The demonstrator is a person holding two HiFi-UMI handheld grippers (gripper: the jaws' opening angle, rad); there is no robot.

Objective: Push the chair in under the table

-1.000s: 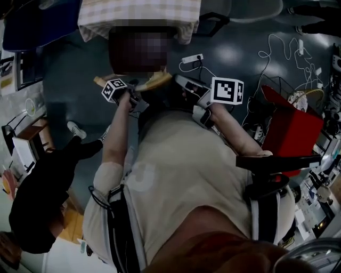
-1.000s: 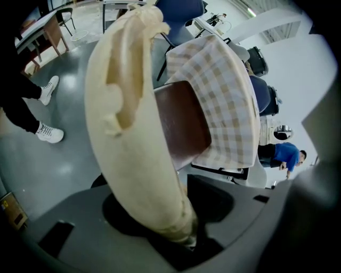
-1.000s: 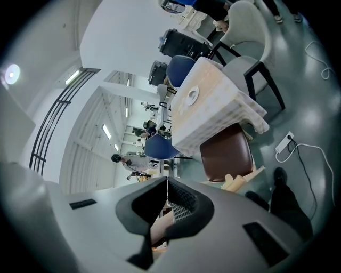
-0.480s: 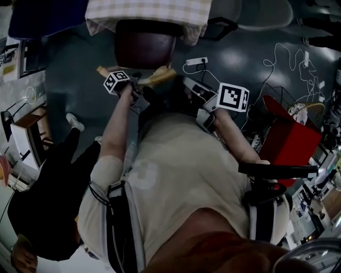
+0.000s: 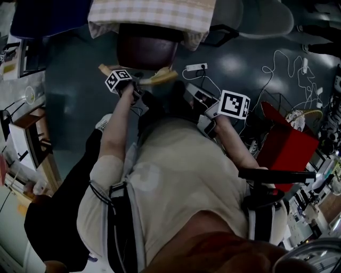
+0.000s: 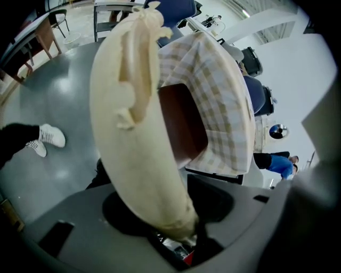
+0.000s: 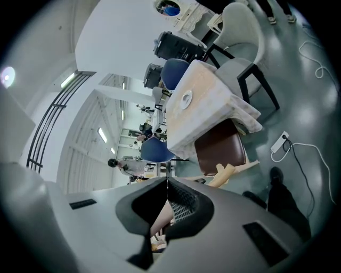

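The chair has a brown seat (image 5: 146, 52) and a curved cream wooden backrest (image 5: 160, 77). Its seat lies partly under the table's checked cloth (image 5: 152, 16). My left gripper (image 5: 132, 85) is clamped on the backrest rail. In the left gripper view the rail (image 6: 133, 133) runs up out of the left gripper (image 6: 181, 234), with the seat (image 6: 184, 122) and the cloth (image 6: 224, 101) beyond it. My right gripper (image 5: 194, 96) is off to the right of the chair, shut and empty. From the right gripper (image 7: 166, 205) I look at the table (image 7: 205, 101), the seat (image 7: 221, 146) and the backrest (image 7: 226, 173).
A power strip (image 5: 194, 67) and loose cables lie on the grey floor to the right of the chair. A red box (image 5: 290, 141) stands at the right. A white chair (image 5: 256, 18) sits beside the table. A person in black with a white shoe (image 5: 104, 121) stands close at my left.
The left gripper and the backrest have shifted a little toward the table. The person in black at the left has stepped, and the white shoe is now closer to me.
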